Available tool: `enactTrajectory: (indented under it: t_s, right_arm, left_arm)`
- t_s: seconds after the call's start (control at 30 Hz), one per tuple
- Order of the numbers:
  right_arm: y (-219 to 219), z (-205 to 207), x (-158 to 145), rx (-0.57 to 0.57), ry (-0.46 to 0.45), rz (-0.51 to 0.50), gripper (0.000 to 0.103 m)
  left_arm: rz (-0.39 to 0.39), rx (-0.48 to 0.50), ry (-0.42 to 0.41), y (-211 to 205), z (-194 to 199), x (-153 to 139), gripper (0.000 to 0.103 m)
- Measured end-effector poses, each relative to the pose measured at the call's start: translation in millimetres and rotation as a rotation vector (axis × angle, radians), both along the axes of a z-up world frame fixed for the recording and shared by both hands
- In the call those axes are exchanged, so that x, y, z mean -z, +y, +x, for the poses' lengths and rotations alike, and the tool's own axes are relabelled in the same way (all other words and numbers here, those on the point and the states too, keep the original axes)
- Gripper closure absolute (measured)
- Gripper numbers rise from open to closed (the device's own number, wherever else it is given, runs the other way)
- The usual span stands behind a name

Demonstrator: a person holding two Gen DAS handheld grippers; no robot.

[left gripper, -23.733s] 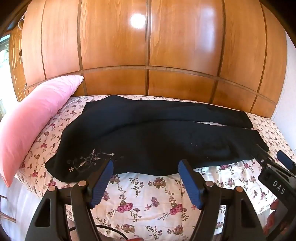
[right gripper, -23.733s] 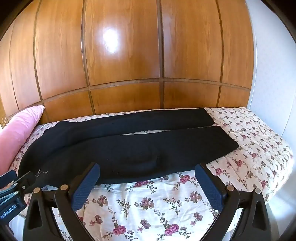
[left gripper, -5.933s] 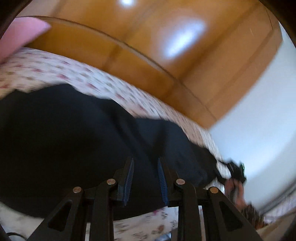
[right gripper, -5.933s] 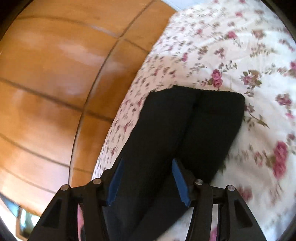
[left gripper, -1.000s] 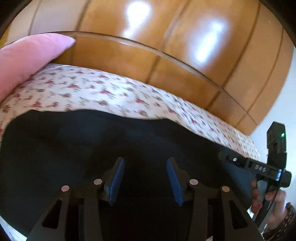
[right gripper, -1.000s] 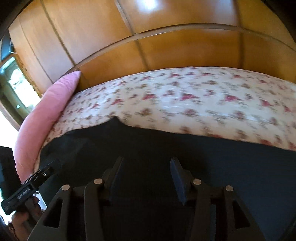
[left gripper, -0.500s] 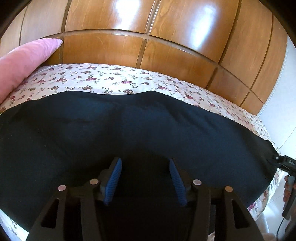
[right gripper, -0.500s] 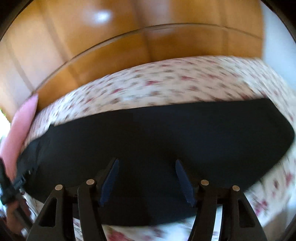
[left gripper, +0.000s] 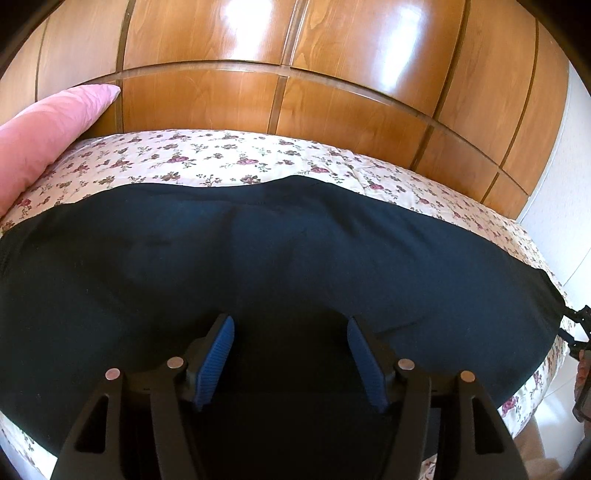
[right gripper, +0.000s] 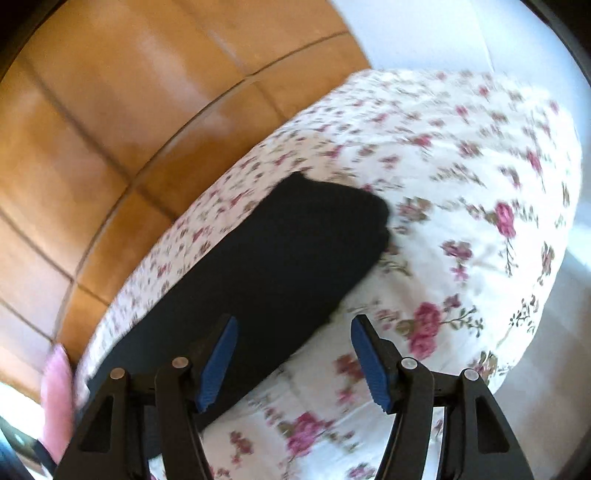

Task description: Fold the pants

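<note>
The black pants (left gripper: 280, 266) lie on the floral bed as one long band, one leg folded over the other, stretching from left to right. My left gripper (left gripper: 290, 332) is open and empty, hovering just above the middle of the pants. In the right wrist view the hem end of the pants (right gripper: 295, 251) lies on the sheet. My right gripper (right gripper: 293, 332) is open and empty, above the near edge of the pants close to the hem end. The right gripper's body also shows at the far right edge of the left wrist view (left gripper: 581, 332).
A pink pillow (left gripper: 44, 129) lies at the left end of the bed and shows again in the right wrist view (right gripper: 59, 398). Wooden wall panels (left gripper: 295, 74) run behind the floral sheet (right gripper: 461, 184). A white wall (right gripper: 443, 33) stands at the right.
My right gripper has swung to the right, from facing the whole pants to facing their hem end. My left gripper has opened a little wider and stays over the middle.
</note>
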State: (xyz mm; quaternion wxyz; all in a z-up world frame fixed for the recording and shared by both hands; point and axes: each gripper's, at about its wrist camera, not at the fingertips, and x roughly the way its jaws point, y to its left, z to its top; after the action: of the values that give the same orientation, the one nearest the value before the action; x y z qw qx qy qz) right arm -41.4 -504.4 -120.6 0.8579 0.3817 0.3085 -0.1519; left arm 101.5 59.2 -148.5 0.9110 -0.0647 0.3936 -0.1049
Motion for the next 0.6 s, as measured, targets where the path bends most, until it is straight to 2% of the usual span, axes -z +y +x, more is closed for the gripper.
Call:
enactTrajectory:
  t_s: [0.23,0.33,0.37,0.43,0.47,0.6]
  right_arm:
    - [-35,4,17,0.088,-0.169,0.167,0.039]
    - [-38,12,16,0.122,-0.189,0.17,0.041]
    - [-37,15,15,0.12,-0.181,0.157,0.043]
    - [-36,24,15,0.097,-0.151,0.147,0.059]
    - [-36,29,15,0.088,-0.143,0.161,0.071]
    - [-30,30,5,0.094,-0.151,0.173,0.079]
  left_arm:
    - [-0.023,-0.018,0.019,2,1,-1,0.038]
    - [-0.036,-0.026,0.027,3,2,-1,0.038]
    - [-0.037,-0.028,0.028,3,2,-1,0.038]
    - [-0.041,-0.033,0.032,3,2,-1,0.038]
    - [-0.045,-0.038,0.036,3,2,-1,0.038]
    - [-0.071,-0.052,0.054,7,4,-4,0.038]
